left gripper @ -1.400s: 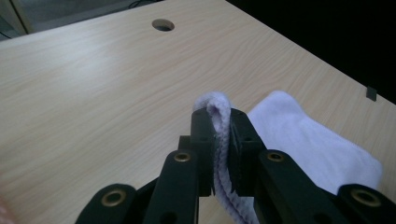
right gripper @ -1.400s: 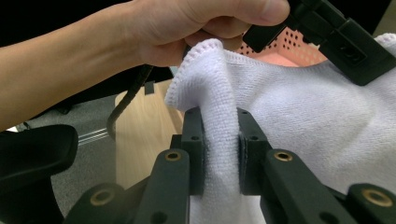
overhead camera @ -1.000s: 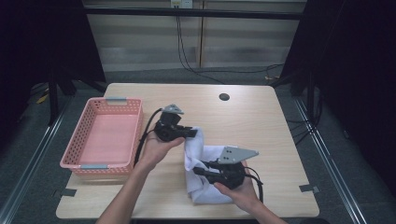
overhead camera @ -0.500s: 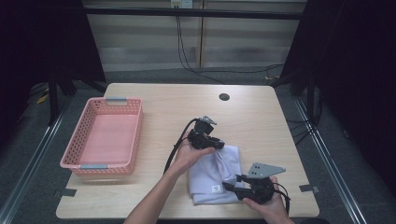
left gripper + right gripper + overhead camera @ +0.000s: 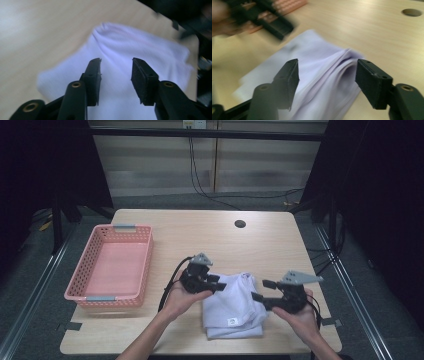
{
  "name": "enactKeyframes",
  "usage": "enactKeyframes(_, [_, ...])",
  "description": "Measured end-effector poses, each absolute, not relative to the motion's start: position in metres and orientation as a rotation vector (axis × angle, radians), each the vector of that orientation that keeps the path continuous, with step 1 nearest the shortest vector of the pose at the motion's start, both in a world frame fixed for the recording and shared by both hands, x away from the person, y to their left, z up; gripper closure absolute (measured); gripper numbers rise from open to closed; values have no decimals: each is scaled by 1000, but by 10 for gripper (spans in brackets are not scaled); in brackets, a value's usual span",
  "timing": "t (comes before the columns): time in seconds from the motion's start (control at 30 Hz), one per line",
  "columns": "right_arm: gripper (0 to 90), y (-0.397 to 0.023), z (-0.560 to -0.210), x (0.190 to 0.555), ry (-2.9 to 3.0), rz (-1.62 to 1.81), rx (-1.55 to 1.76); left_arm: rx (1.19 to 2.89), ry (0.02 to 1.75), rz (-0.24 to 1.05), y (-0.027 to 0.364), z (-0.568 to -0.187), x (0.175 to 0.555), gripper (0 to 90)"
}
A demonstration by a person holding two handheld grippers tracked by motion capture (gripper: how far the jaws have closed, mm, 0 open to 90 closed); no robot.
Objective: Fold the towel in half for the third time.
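On the light wooden bench (image 5: 220, 235), seen from the high view, a folded white cotton garment (image 5: 232, 307) lies near the front edge, right of centre, with a small tag showing at its near edge. Left tool (image 5: 216, 285) sits at the garment's upper left corner, held in the person's left hand (image 5: 181, 299); right tool (image 5: 260, 290) sits at the garment's right edge, held in the right hand (image 5: 300, 312). Both tools point inward toward the cloth. A pink plastic lattice basket (image 5: 80, 292) stands on the left part of the bench, well apart from the garment. A dark round hole (image 5: 240, 224) marks the bench top toward the far side.

Left gripper view: left tool (image 5: 116, 72) has its jaws moderately parted, having just been opening; the white garment (image 5: 130, 47) lies below and beyond them, and nothing is pinched between the pads. Frame is blurred.

Right gripper view: right tool (image 5: 327, 75) has its jaws wide, having just been opening; the stacked folds of the garment (image 5: 317, 65) lie on the bench between and beyond them, with neither pad pressing on the cloth. Left tool (image 5: 262, 17) appears blurred at upper left, with the pink basket (image 5: 292, 3) behind it.
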State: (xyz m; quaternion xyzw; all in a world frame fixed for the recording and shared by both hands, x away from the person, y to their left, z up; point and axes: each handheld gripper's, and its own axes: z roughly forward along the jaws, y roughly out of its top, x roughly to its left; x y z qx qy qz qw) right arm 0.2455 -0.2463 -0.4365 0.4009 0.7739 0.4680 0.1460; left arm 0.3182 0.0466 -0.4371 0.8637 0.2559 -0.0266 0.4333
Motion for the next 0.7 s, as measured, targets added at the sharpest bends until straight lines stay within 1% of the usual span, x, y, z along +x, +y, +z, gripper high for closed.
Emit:
enactKeyframes(0.03, [368,-244,-438,259,2228,1340,1171,2180,613,-83,51,-443,307,603])
enactKeyframes(0.07, [390,-239,-440,279,2266,1336,1185,2182,615,-89,53,-446,301,599])
enactKeyframes(0.13, [388,-231,-444,300,2269,1301,1213,2190,611,-104,59,-453,289,580])
enactKeyframes(0.23, [398,-218,-454,328,2294,1220,1255,2211,597,-132,62,-466,267,547])
enactKeyframes(0.27, [409,-215,-460,335,2315,1189,1276,2236,584,-137,62,-469,262,540])
enactKeyframes(0.3, [437,-213,-465,339,2326,1155,1302,2247,578,-112,63,-470,257,526])
enactKeyframes(0.33, [472,-212,-469,340,2334,1109,1320,2248,578,-103,64,-473,253,511])
enactKeyframes(0.37, [549,-211,-473,341,2338,1074,1326,2246,585,-118,65,-476,251,507])
enactKeyframes(0.4, [662,-214,-476,339,2333,1074,1314,2264,576,-109,65,-477,250,497])
enactKeyframes(0.47, [771,-221,-478,336,2290,1089,1311,2285,552,-75,65,-479,248,496])
enactKeyframes(0.53, [813,-228,-479,331,2252,1121,1302,2290,564,-59,63,-481,246,496])
enactKeyframes(0.57, [814,-231,-479,330,2258,1126,1297,2284,566,-23,61,-483,242,496])
enactKeyframes(0.63, [813,-234,-481,327,2274,1095,1284,2282,567,-17,61,-483,241,496])
enactKeyframes(0.7, [786,-237,-488,326,2303,1053,1297,2289,561,-9,61,-483,239,496])
